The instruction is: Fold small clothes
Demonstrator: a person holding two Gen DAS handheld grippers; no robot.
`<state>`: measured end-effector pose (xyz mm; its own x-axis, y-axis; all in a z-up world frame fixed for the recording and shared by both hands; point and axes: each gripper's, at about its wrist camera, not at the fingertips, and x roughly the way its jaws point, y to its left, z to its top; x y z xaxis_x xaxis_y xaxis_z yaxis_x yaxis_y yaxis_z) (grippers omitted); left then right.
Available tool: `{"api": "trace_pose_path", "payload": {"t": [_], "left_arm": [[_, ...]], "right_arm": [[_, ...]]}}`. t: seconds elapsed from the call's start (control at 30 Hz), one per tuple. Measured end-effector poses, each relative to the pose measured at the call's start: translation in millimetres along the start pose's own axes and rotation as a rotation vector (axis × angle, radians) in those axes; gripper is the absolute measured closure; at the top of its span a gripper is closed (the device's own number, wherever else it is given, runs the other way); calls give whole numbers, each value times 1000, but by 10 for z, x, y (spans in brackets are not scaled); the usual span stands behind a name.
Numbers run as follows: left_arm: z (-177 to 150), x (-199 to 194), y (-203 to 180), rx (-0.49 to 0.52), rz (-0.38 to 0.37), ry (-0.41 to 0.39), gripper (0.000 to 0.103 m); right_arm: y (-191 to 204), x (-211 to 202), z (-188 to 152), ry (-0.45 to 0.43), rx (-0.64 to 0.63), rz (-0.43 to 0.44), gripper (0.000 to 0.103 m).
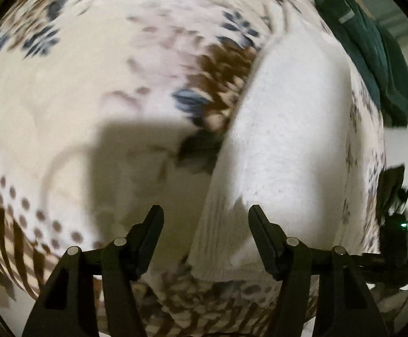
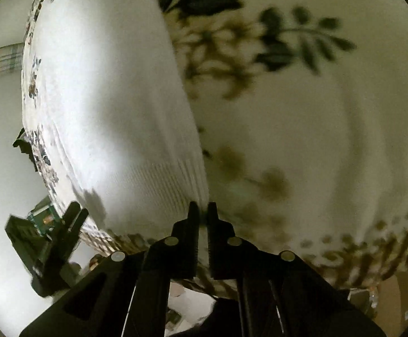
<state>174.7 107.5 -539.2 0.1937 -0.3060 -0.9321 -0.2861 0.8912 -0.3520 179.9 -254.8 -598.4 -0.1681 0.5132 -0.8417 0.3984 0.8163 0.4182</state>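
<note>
Left gripper (image 1: 206, 219) hangs over the floral cloth (image 1: 91, 84), jaws spread, nothing between them; the white knit (image 1: 282, 129) lies just beside and partly under its right finger. The knit sits folded on the cloth, ribbed hem nearest. Far right, a dark green garment (image 1: 372, 56) drapes past the cloth's edge. Right gripper (image 2: 203, 210) sits at the knit's (image 2: 105, 98) hem corner, jaws pressed nearly together; whether fabric is pinched is too blurred to tell.
</note>
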Motion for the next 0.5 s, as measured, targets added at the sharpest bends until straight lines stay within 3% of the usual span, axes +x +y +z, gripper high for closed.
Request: {"api": "trace_pose_path", "payload": {"t": [0.2, 0.27, 0.3, 0.5], "left_arm": [[-25, 226, -124, 49, 53, 37, 47], [-44, 271, -120, 35, 22, 28, 94], [-54, 272, -115, 24, 12, 32, 99], [-221, -63, 34, -24, -26, -54, 100]], "right_arm": [[-187, -149, -172, 2, -42, -56, 101], [-237, -142, -207, 0, -29, -42, 101], [-261, -121, -225, 5, -30, -38, 101], [-94, 156, -386, 41, -15, -61, 103]]}}
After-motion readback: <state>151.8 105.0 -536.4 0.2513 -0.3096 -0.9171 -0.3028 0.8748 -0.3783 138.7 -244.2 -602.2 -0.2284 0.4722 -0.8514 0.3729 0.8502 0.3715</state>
